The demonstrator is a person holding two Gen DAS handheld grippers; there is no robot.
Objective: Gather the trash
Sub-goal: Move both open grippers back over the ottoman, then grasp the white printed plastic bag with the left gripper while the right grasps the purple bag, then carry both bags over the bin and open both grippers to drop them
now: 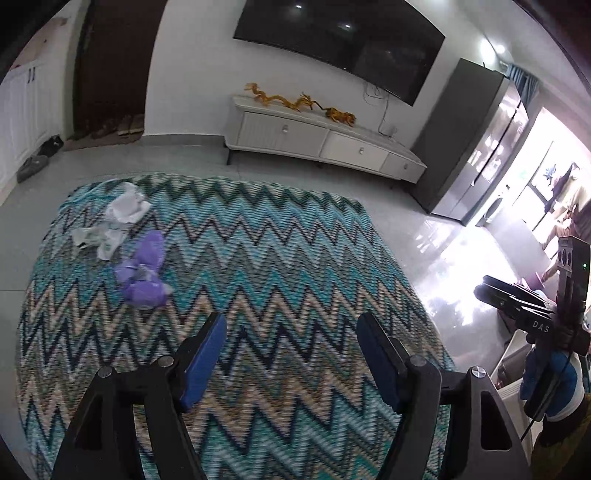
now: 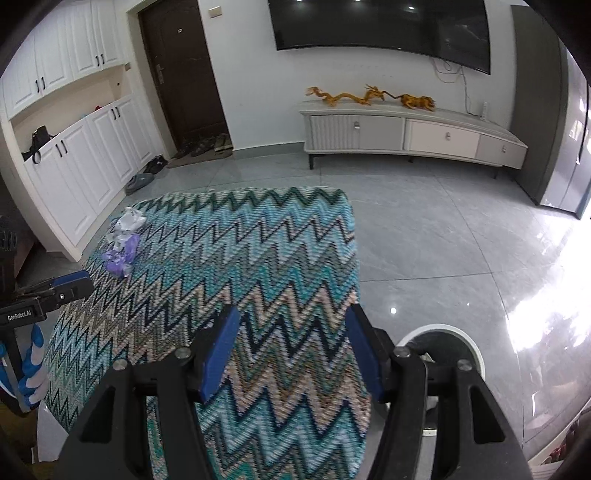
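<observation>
Left gripper: jaws spread wide, nothing between the blue pads. It hangs over the zigzag-patterned cloth that covers the table.

Ahead of this gripper and to its left, on the cloth, lies a crumpled purple wrapper. Just beyond the wrapper, touching or nearly touching it, lies crumpled white paper, near the far left corner of the cloth.

Right gripper: jaws likewise spread wide and empty, above the near right part of the same cloth. The purple wrapper and white paper sit well apart from it, far ahead to its left. Directly to its right, below the table edge, stands a round white-rimmed bin on the grey tiled floor.

Beyond the table: a white TV cabinet bearing a golden dragon ornament, with a wall-mounted television above.
</observation>
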